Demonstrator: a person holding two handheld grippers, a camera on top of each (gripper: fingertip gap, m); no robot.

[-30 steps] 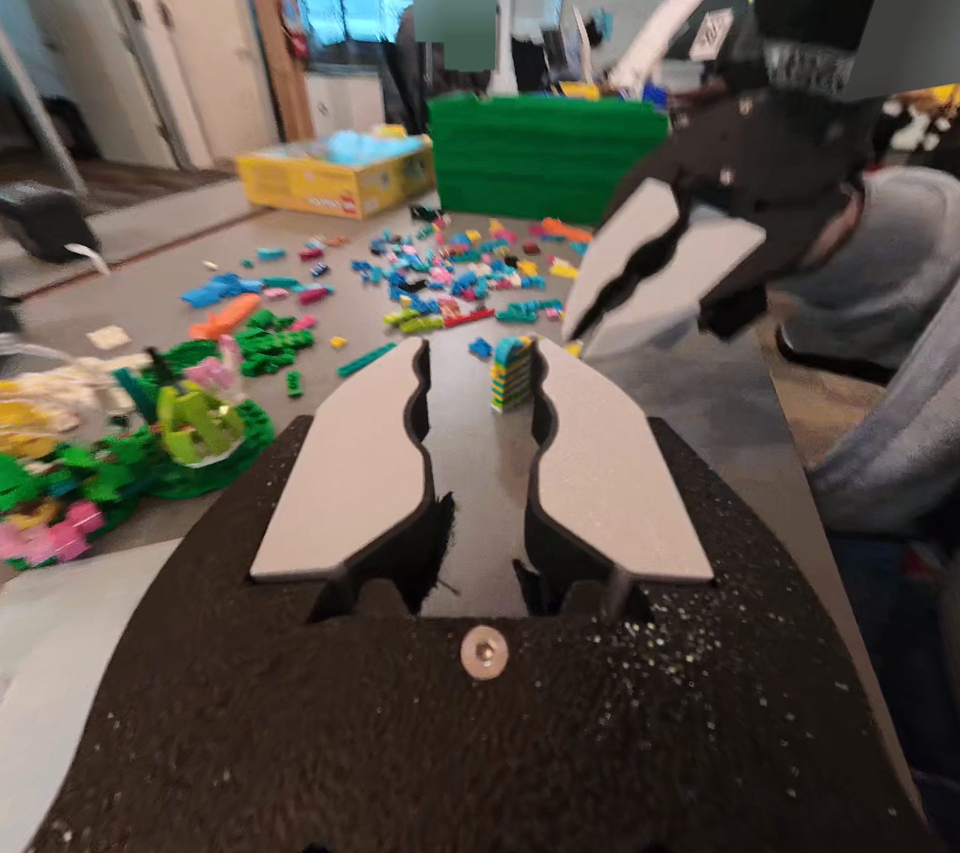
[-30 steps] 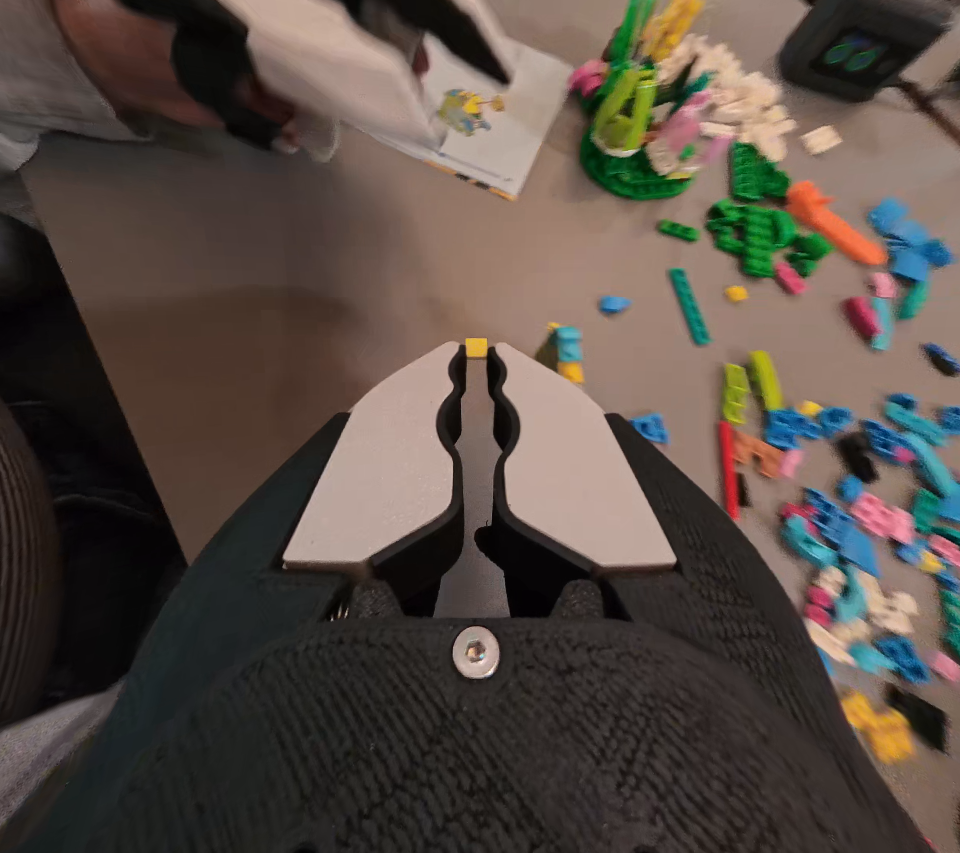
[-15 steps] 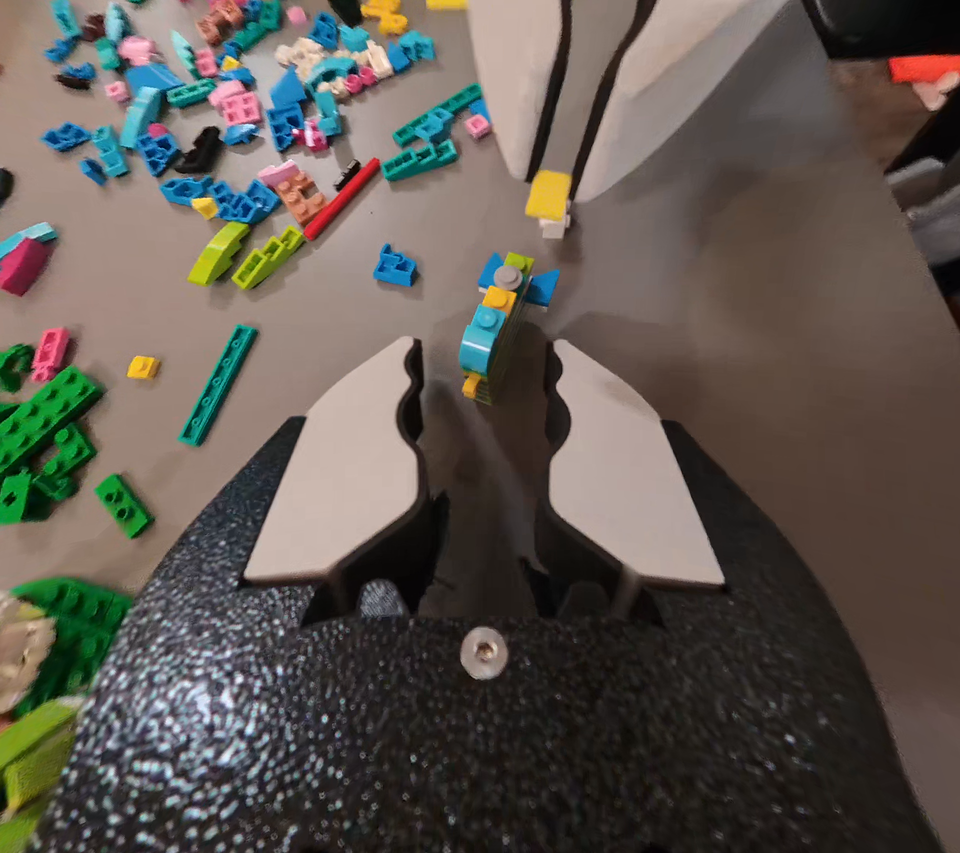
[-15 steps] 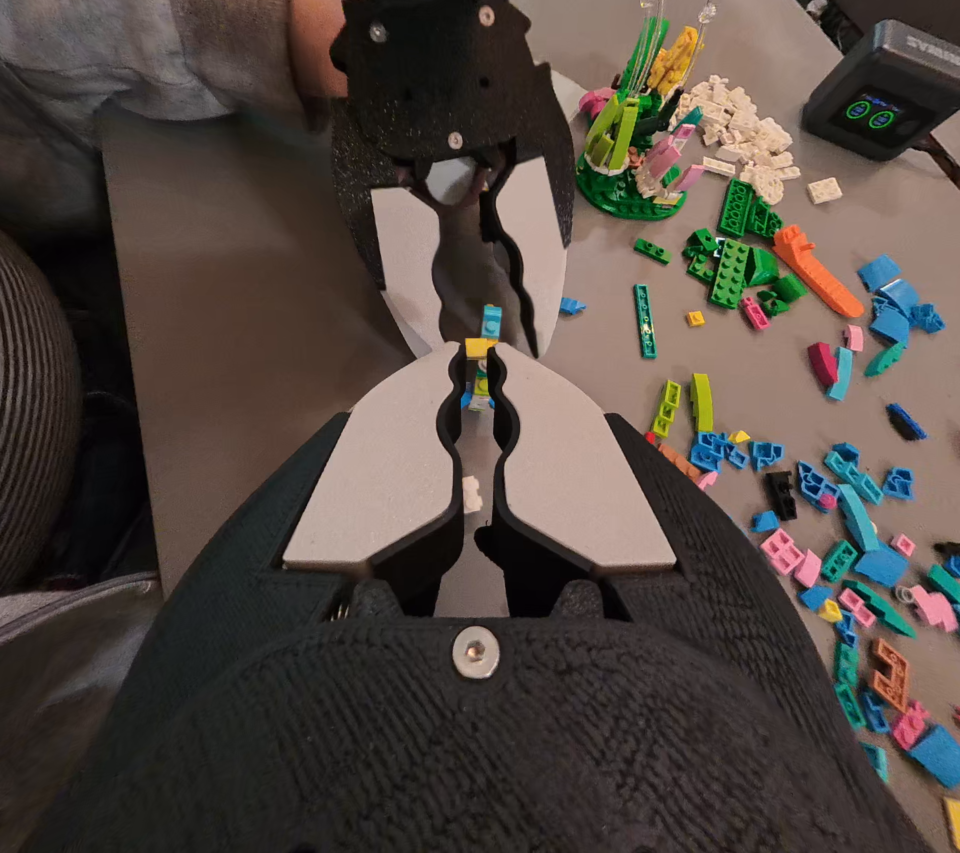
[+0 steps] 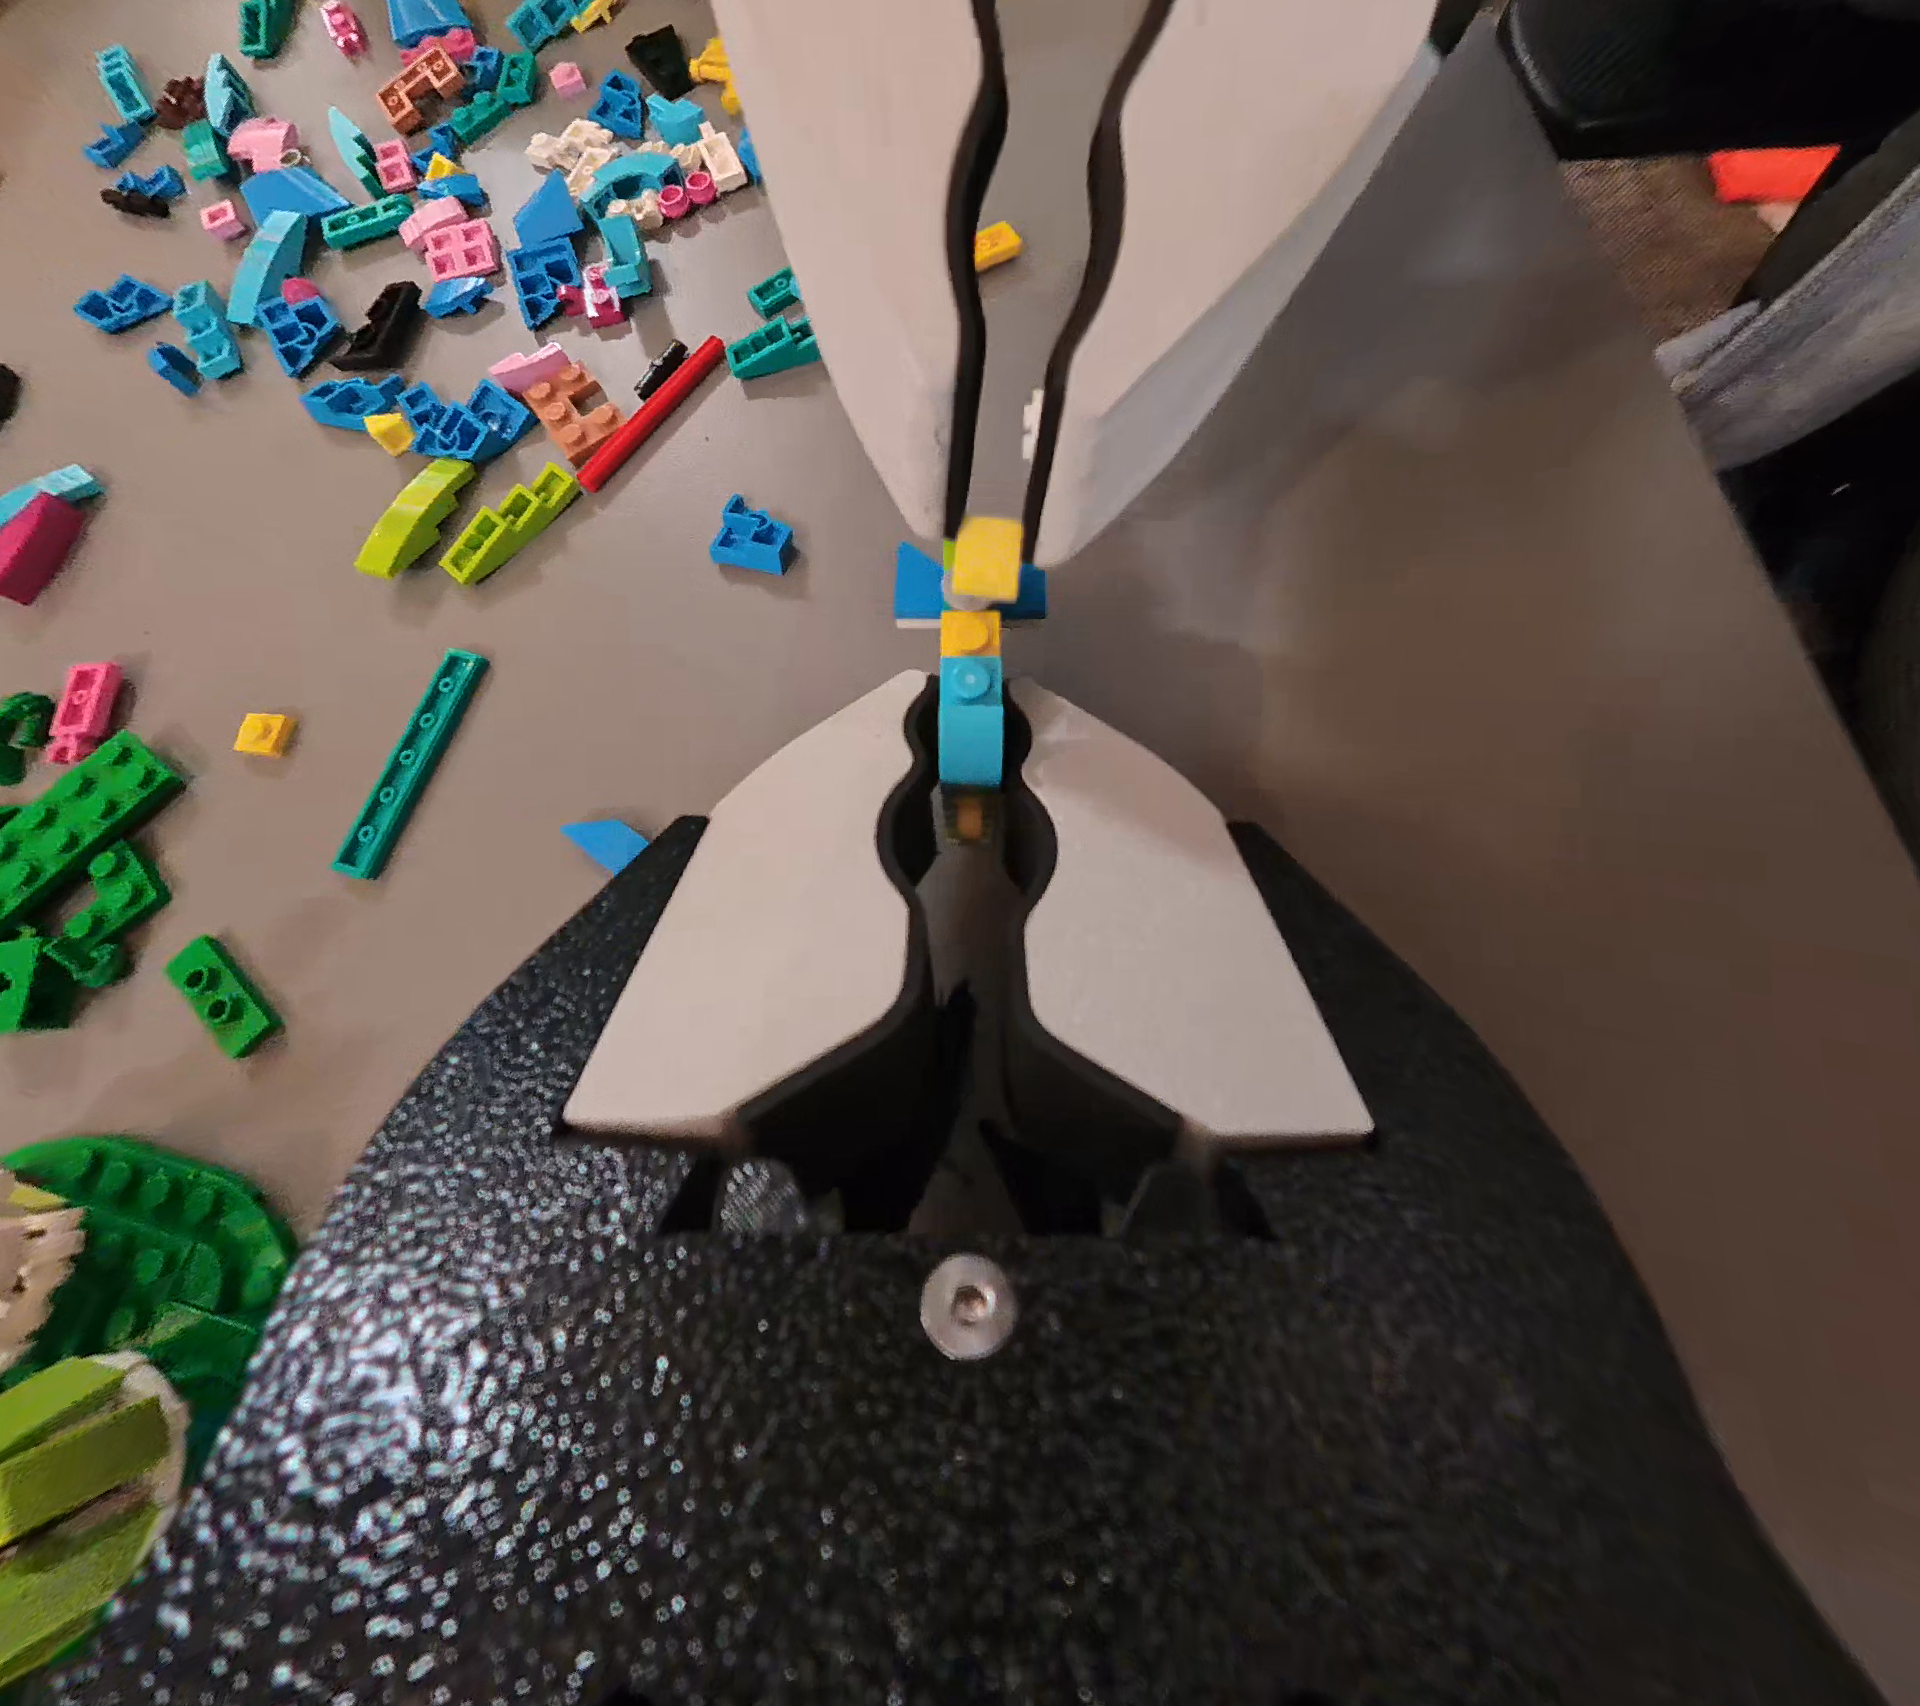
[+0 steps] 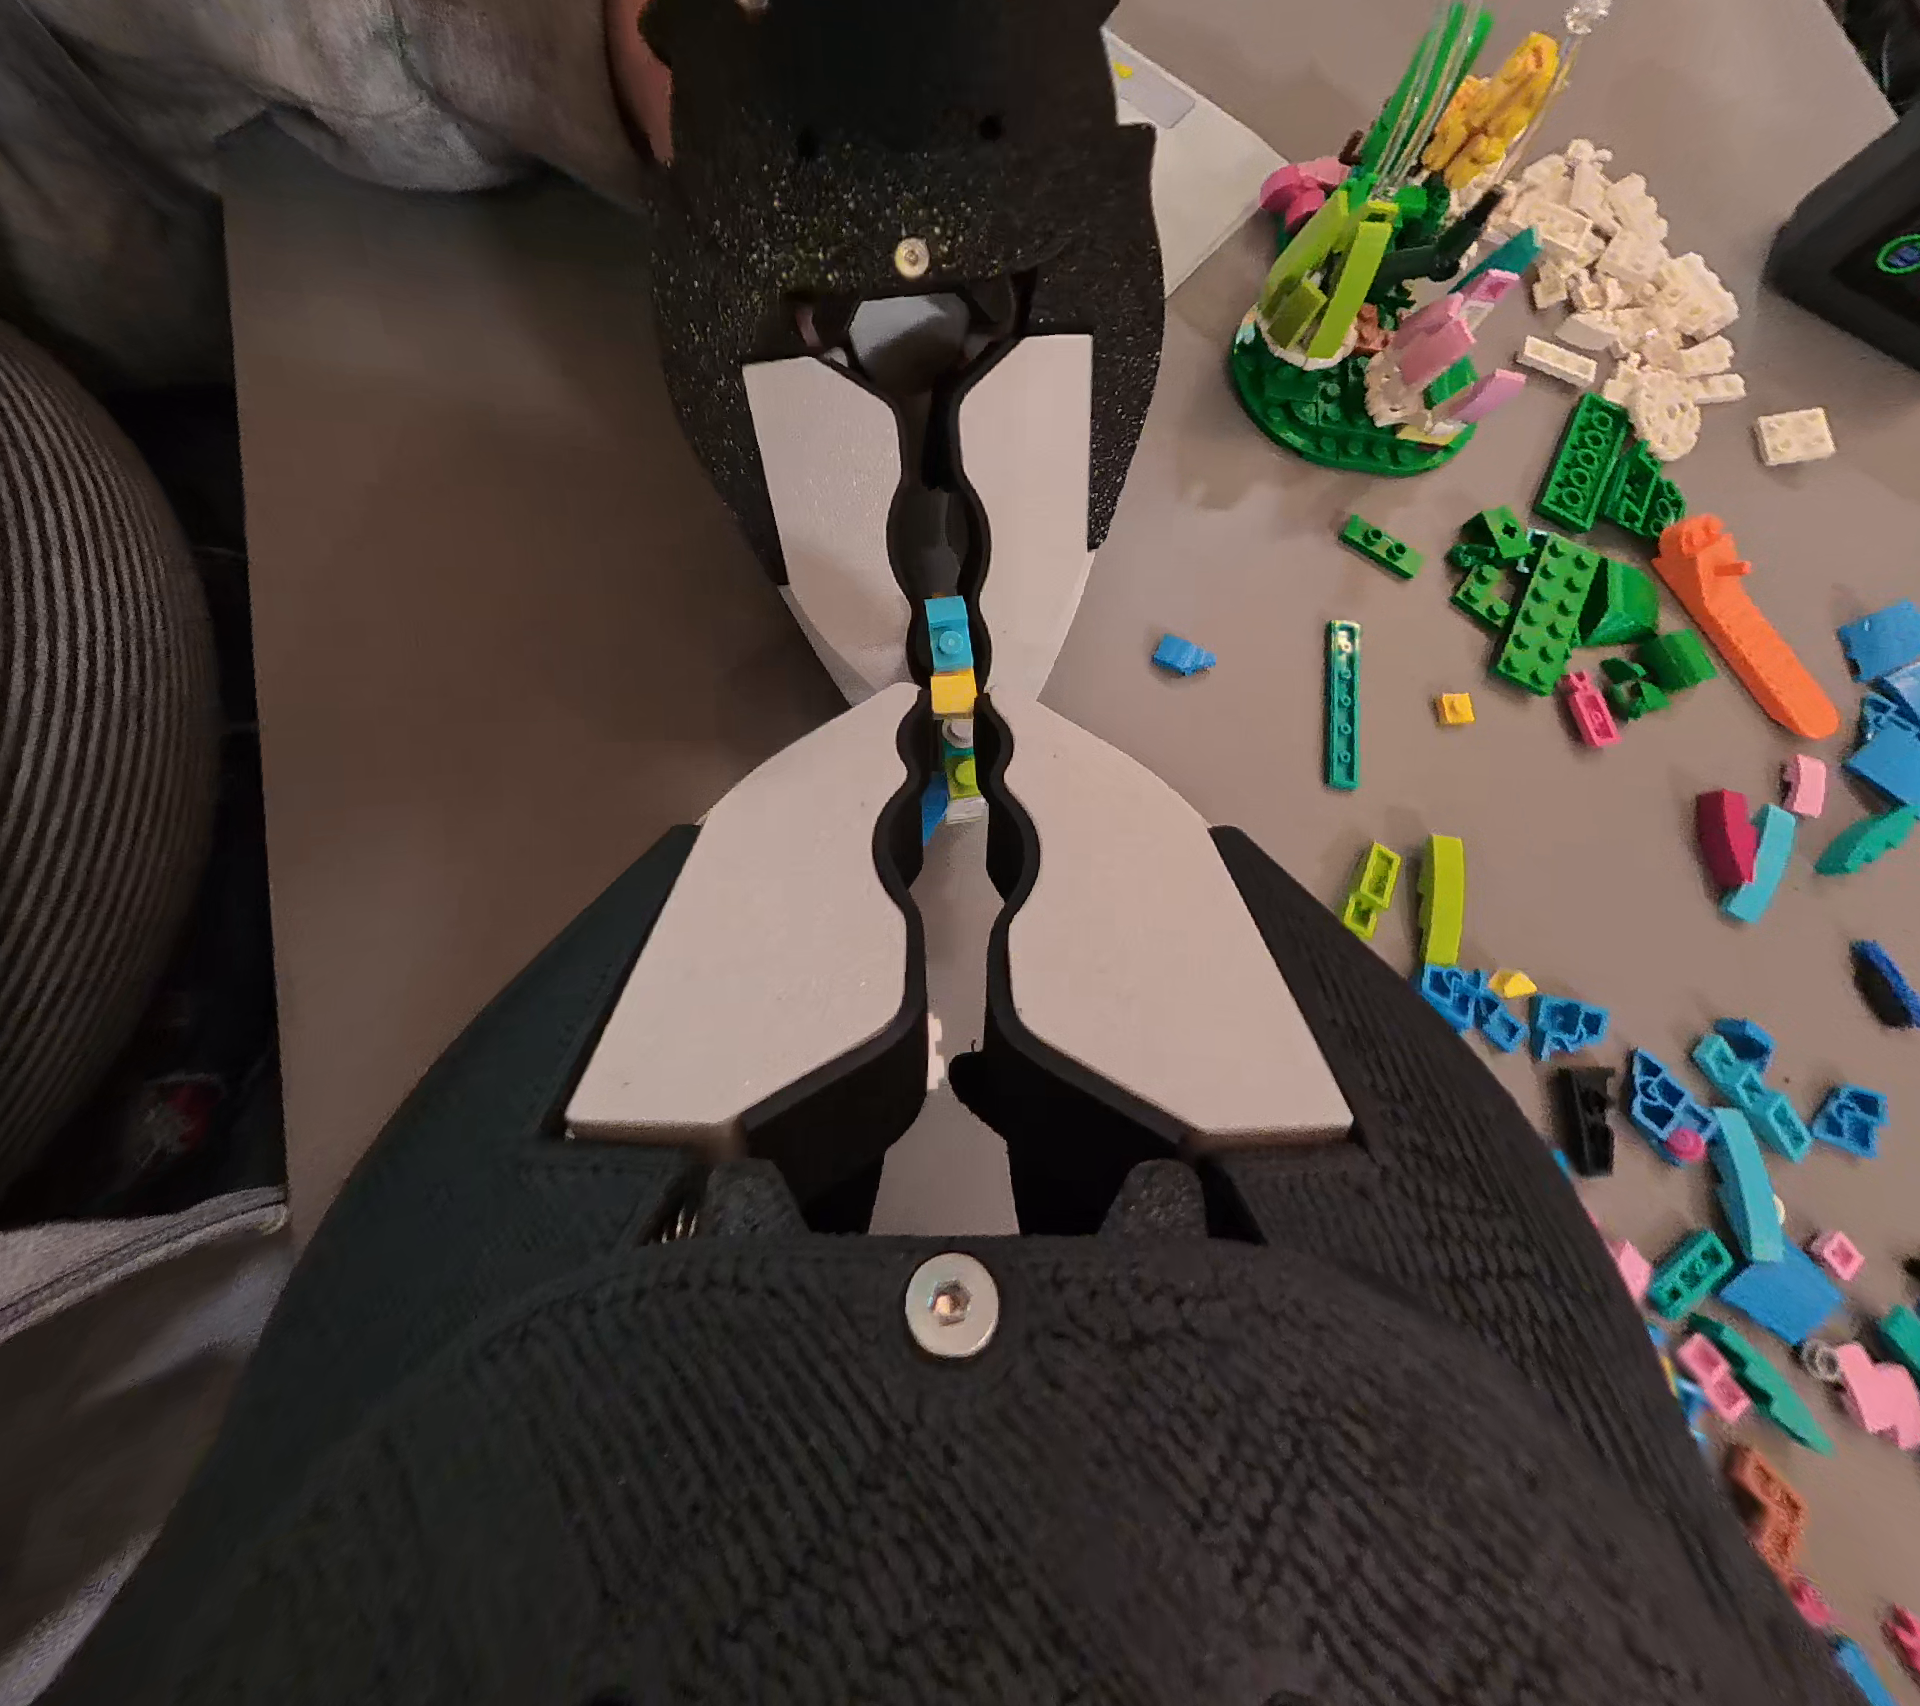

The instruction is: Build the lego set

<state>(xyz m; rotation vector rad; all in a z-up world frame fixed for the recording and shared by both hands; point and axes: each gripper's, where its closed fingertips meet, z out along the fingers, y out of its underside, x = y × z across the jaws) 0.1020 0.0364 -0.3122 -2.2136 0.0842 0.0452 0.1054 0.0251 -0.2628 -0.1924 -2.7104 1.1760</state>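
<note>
Yellow is the colour to watch: we carry a small yellow brick (image 5: 987, 567) pinched at the tips of our right gripper (image 5: 992, 529), its fingers drawn together on it. Our left gripper (image 5: 968, 726) is clamped on the small model (image 5: 969, 716), a narrow strip of turquoise, yellow and lime pieces with blue wings, which sits over the bare grey table (image 5: 1403, 721) between the two tools. In the right wrist view the model (image 6: 952, 700) runs straight from one pair of fingers into the other.

We judge the step in hand to be seating the yellow brick on the far end of the model, near the blue wings. It looks to be touching there, but we cannot tell whether it is pressed home.

The next move calls for a firm, square push along the studs while the left grip holds steady; any tilt could pop the brick aside. Loose pieces (image 5: 447, 222) lie scattered to the far left, a finished flower build (image 6: 1382, 326) farther off.
</note>
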